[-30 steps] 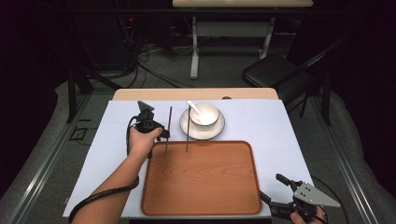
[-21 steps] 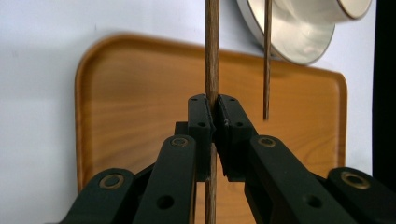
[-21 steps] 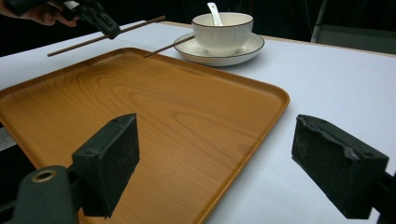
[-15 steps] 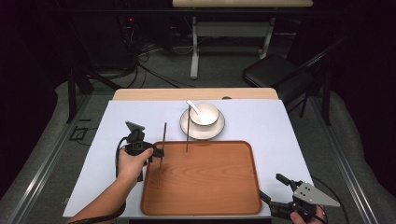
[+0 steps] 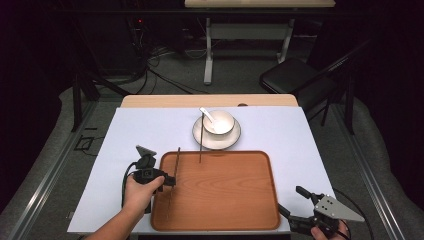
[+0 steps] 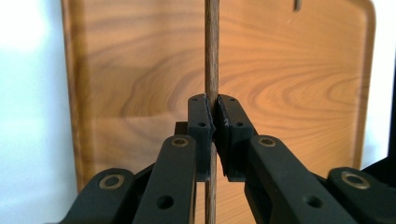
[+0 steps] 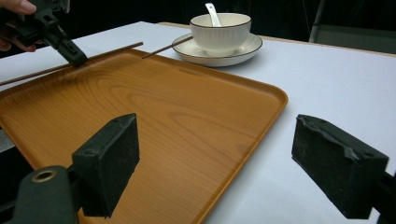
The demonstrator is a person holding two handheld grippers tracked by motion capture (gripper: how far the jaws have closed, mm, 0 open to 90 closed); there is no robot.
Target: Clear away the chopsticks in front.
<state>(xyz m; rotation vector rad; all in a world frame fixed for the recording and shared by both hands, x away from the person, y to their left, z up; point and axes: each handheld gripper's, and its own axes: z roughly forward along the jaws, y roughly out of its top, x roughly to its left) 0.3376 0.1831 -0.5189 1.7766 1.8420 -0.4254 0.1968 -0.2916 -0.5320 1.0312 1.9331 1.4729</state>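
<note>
The left gripper (image 5: pixel 169 181), pinching one chopstick (image 5: pixel 173 177), has moved back over the tray (image 5: pixel 225 210); second chopstick (image 5: pixel 201 137) remains; right gripper (image 5: pixel 296 207) spread.

Bare tray (image 5: pixel 225 195); bowl (image 5: pixel 218 122) behind.

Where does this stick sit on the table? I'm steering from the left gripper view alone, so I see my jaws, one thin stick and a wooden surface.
Observer: The left gripper holds a dark chopstick over the left edge of a wooden tray, its length running towards the table's far side.
Operator: Is there a second one?
Observer: Yes, another chopstick leans from the saucer onto the tray's far edge.
Operator: What's on that saucer?
Observer: A white bowl with a white spoon in it.
Operator: And my other hand?
Observer: The right gripper is open near the tray's near right corner.
</note>
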